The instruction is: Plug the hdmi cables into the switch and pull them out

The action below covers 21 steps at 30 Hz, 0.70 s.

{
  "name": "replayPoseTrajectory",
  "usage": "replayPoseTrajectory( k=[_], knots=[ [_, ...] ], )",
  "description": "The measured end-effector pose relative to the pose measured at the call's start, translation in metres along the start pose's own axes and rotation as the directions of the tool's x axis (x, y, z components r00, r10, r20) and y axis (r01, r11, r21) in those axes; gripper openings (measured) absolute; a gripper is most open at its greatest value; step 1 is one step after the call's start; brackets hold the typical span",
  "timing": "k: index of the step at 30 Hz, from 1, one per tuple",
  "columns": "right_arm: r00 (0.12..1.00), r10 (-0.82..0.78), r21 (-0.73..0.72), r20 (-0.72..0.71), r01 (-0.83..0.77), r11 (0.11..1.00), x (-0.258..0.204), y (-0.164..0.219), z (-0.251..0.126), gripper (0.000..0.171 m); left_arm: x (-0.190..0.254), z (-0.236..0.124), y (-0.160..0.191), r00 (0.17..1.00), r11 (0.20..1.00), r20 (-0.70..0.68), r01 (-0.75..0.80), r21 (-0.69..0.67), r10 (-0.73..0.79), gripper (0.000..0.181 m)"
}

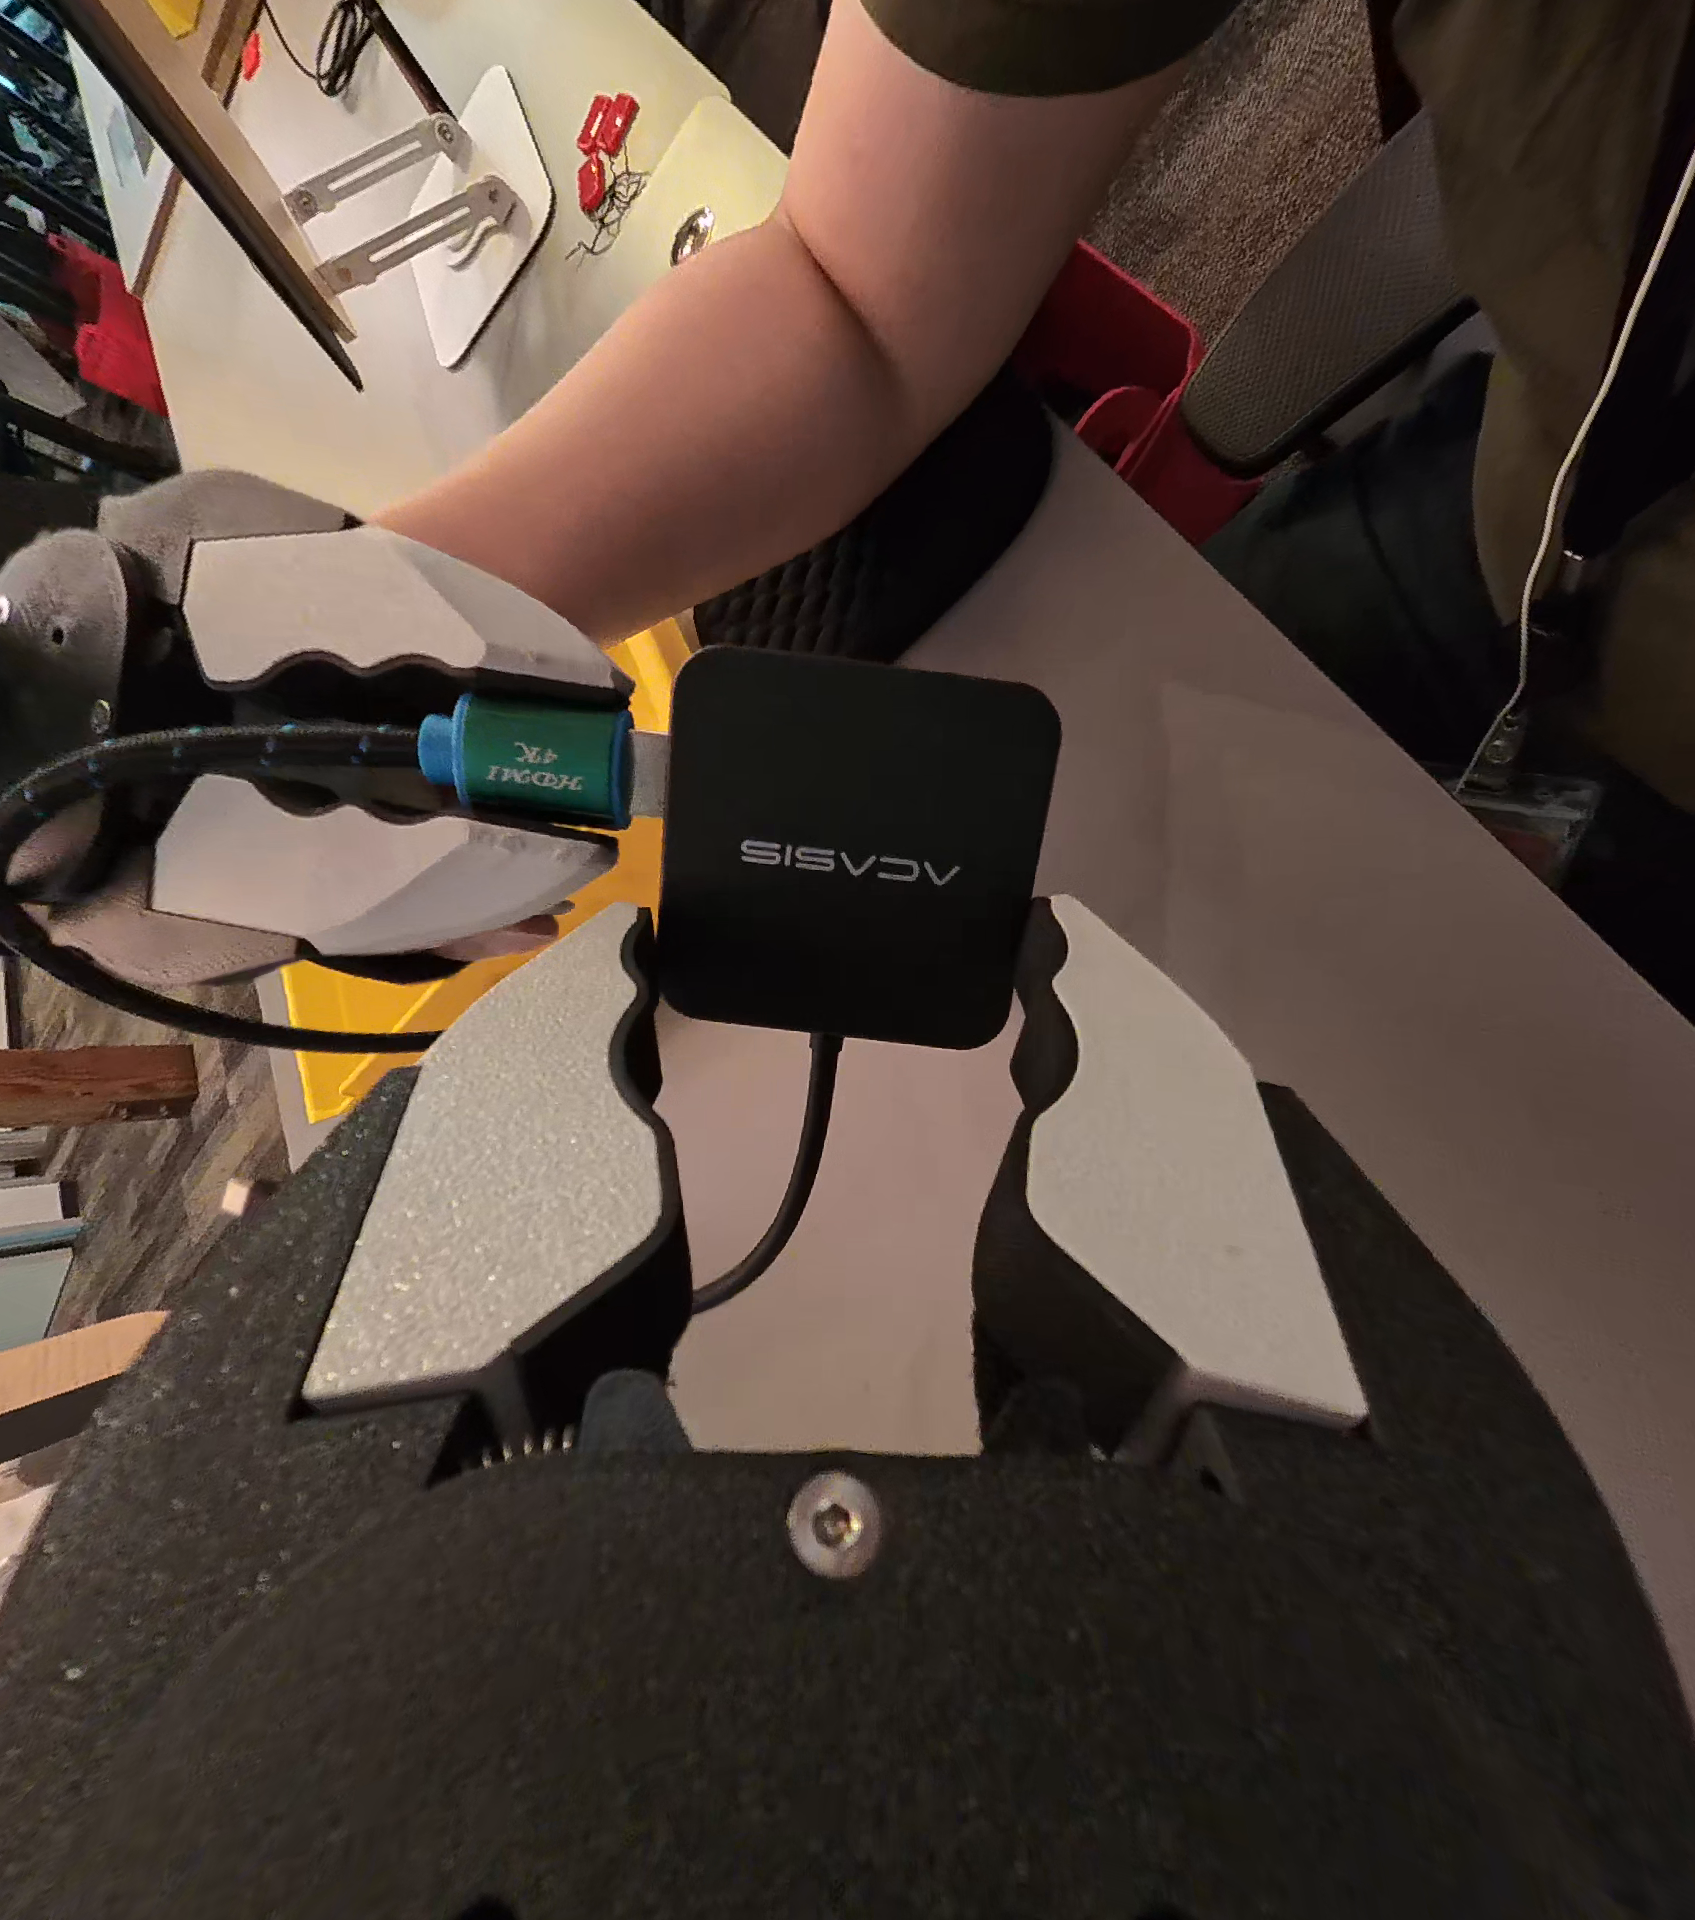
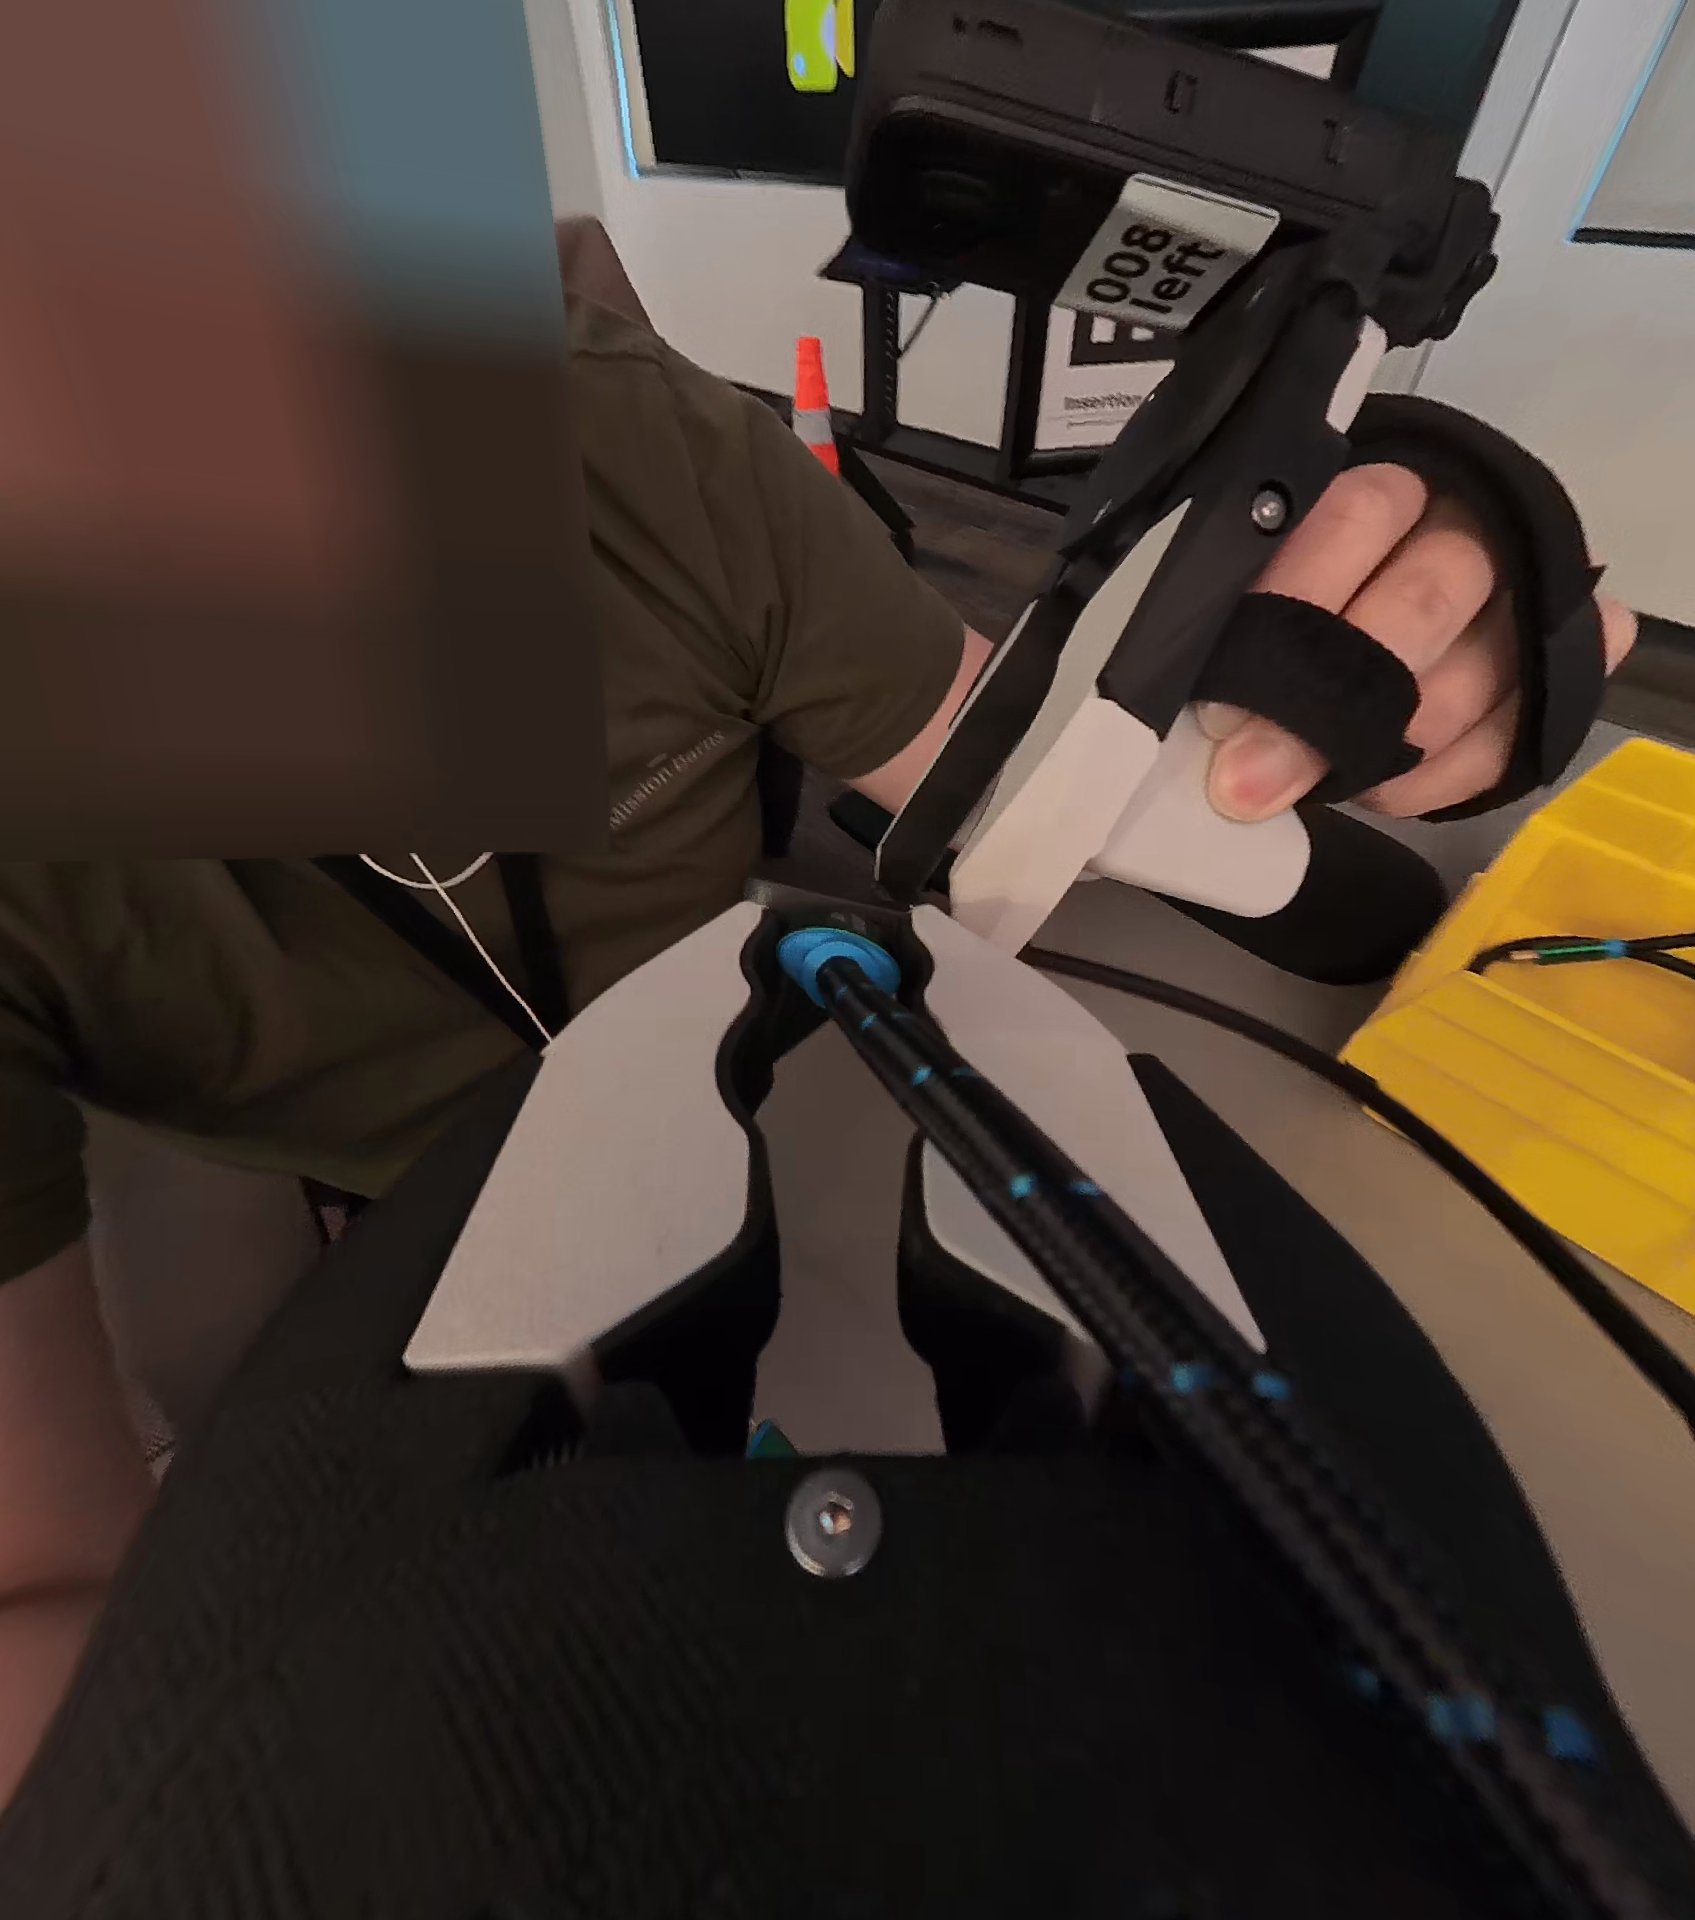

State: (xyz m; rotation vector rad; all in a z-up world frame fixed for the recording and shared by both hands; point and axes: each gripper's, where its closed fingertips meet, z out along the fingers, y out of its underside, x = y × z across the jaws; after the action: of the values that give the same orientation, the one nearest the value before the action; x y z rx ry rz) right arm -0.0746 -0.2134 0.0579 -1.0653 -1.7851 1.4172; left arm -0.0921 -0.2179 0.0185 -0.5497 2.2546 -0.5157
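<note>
Switch [image 1: 858, 847] is braced on the table [image 1: 1290, 935] by the left tool [image 1: 838, 961], while the right tool [image 1: 614, 769], clamping the HDMI plug [image 1: 542, 764], meets its port.

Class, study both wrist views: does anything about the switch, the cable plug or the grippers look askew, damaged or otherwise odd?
Nothing stands out. The left gripper grips the black switch by its sides on the white table. The right gripper is shut on the green plug, which meets the switch's side squarely, bare metal showing. No damage visible.
</note>
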Motion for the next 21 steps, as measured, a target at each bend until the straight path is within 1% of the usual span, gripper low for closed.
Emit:
replayPoseTrajectory(
  k=[3,6,11,18,21],
  knots=[
    [1.000,0.020,0.029,0.018,-0.020,0.999,0.0026,-0.0009,0.0014,0.022,-0.0010,-0.0017,0.0011,1.000,1.000,-0.002,0.014,-0.009,-0.014,0.067],
    [1.000,-0.003,0.053,0.022,0.002,0.999,0.0021,-0.0037,0.0006,0.022,-0.0028,-0.0040,-0.0014,1.000,1.000,0.006,0.022,0.000,-0.022,0.066],
    [0.999,-0.027,0.066,-0.018,0.028,0.997,0.0048,-0.0082,-0.0024,0.022,-0.0060,-0.0078,-0.0030,0.998,0.997,-0.008,0.070,0.020,-0.070,0.066],
    [1.000,0.006,0.074,-0.030,-0.004,0.997,0.0087,-0.0084,-0.0046,0.022,-0.0079,-0.0086,0.0000,0.994,0.995,-0.021,0.104,0.002,-0.104,0.067],
    [1.000,0.026,0.080,-0.013,-0.025,0.997,0.0083,-0.0080,-0.0032,0.022,-0.0064,-0.0094,-0.0007,0.994,0.995,-0.031,0.104,-0.004,-0.104,0.066]
  ],
)
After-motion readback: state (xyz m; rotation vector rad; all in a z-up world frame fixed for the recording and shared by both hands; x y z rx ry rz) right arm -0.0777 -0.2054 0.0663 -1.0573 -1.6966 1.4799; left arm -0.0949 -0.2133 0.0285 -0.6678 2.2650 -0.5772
